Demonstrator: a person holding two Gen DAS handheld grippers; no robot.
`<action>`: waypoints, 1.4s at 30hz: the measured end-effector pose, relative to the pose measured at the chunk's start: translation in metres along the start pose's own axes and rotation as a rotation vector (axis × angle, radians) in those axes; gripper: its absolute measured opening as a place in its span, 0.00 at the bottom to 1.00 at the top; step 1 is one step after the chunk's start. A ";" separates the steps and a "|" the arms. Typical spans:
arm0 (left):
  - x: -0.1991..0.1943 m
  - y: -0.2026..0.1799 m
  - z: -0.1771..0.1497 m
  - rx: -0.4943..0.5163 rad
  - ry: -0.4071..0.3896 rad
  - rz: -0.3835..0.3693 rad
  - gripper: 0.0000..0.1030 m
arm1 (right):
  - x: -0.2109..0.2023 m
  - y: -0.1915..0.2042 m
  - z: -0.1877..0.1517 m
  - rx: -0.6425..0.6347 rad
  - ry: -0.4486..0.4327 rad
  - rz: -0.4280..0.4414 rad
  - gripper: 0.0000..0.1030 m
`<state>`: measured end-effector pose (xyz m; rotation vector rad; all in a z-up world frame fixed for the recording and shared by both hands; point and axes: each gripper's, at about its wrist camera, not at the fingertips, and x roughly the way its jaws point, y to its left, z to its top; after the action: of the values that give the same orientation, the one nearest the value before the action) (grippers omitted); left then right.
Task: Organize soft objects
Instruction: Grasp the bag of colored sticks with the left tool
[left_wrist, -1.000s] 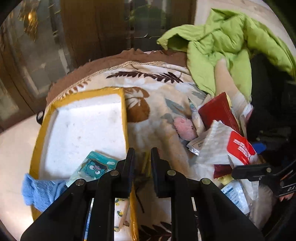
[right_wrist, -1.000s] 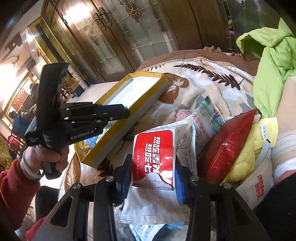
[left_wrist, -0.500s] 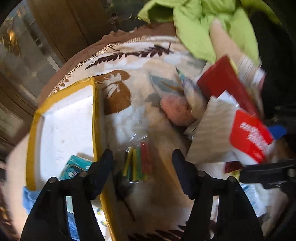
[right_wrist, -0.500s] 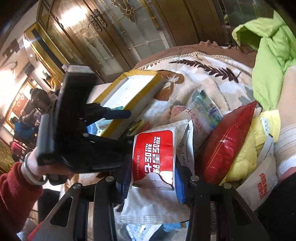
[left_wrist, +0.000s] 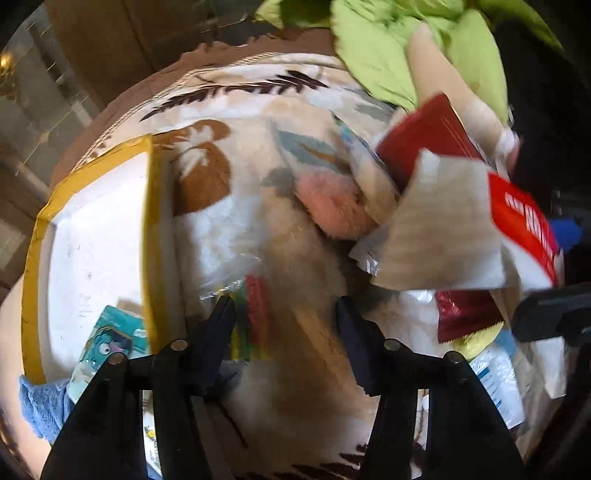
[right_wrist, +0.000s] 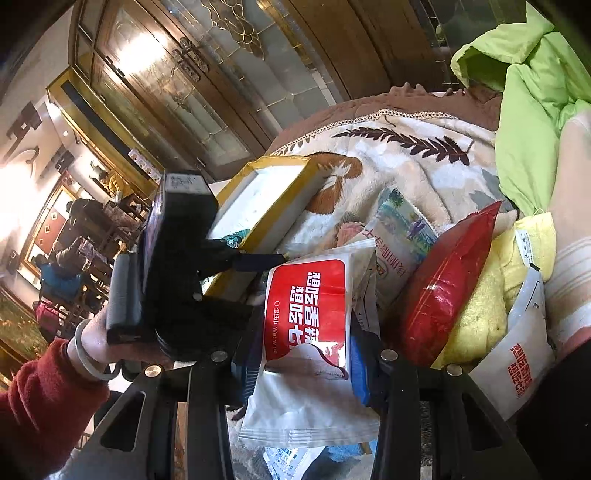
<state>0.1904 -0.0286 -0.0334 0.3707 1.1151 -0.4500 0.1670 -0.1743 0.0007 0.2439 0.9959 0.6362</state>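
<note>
Two tools are at work over a leaf-patterned blanket (left_wrist: 229, 229). Spread wide and holding nothing, the left tool (left_wrist: 284, 314) hangs above a clear packet of coloured sticks (left_wrist: 251, 317), which lies on the blanket just beside the yellow-rimmed white tray (left_wrist: 151, 221); motion blur makes it hard to say whether the left finger touches the packet. Inside the tray lie a teal cartoon packet (left_wrist: 110, 343) and, at its near corner, a blue cloth (left_wrist: 42, 406). The right tool (right_wrist: 306, 347) is clamped on a red-and-white wet-wipe pack (right_wrist: 306, 317), held up in front of a heap of soft things: a red pouch (right_wrist: 443, 280), a yellow cloth (right_wrist: 480, 314) and a green jacket (right_wrist: 532, 110). A pink fluffy item (left_wrist: 332, 206) sits on the blanket, partly under the packets.
</note>
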 end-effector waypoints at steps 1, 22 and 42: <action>-0.004 0.004 0.000 -0.022 -0.012 -0.009 0.55 | 0.000 0.000 0.000 0.000 -0.001 0.000 0.40; 0.002 0.006 0.012 0.292 0.001 -0.113 0.57 | -0.010 -0.015 0.004 0.080 -0.030 0.050 0.40; 0.012 0.010 0.013 0.452 0.074 -0.108 0.09 | -0.012 -0.009 0.005 0.079 -0.050 0.073 0.40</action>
<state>0.2100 -0.0288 -0.0389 0.7290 1.1036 -0.7928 0.1701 -0.1880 0.0083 0.3654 0.9681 0.6545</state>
